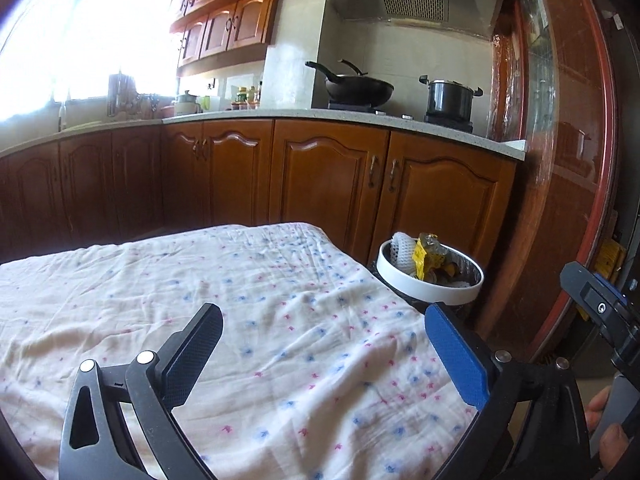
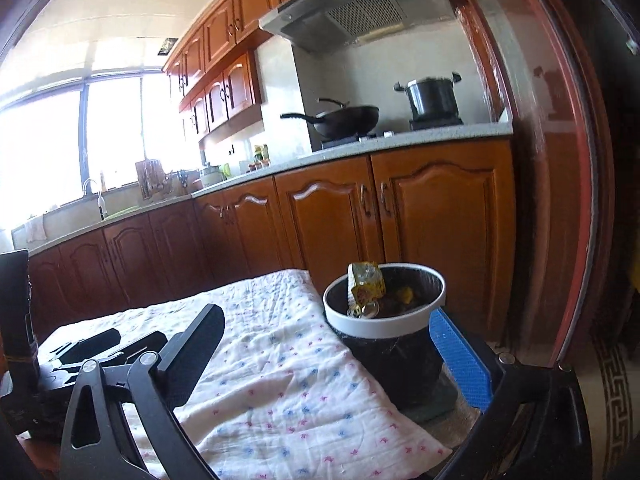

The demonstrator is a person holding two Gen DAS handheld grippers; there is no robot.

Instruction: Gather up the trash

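The left gripper [image 1: 326, 354] hangs above the cloth-covered table [image 1: 240, 300] with its fingers spread wide and nothing between them. The right gripper [image 2: 332, 354] is likewise spread and empty, over the table's near corner, facing the trash bin [image 2: 384, 320].

The bin stands just off the table's right edge, white rim on top, dark bag-lined body below. The trash sits inside: a crumpled yellow snack wrapper [image 2: 366, 286] poking above the rim, a white foam fruit net [image 1: 402, 250] against the far wall, and darker scraps lower down that are hard to make out. No loose trash shows on the floral cloth.

The wrapper and net look light, soft and crushable, and the wrapper film is probably slick; a pinch on a folded edge should hold best. The bin seems light but wide, so its rim is the likeliest grip.
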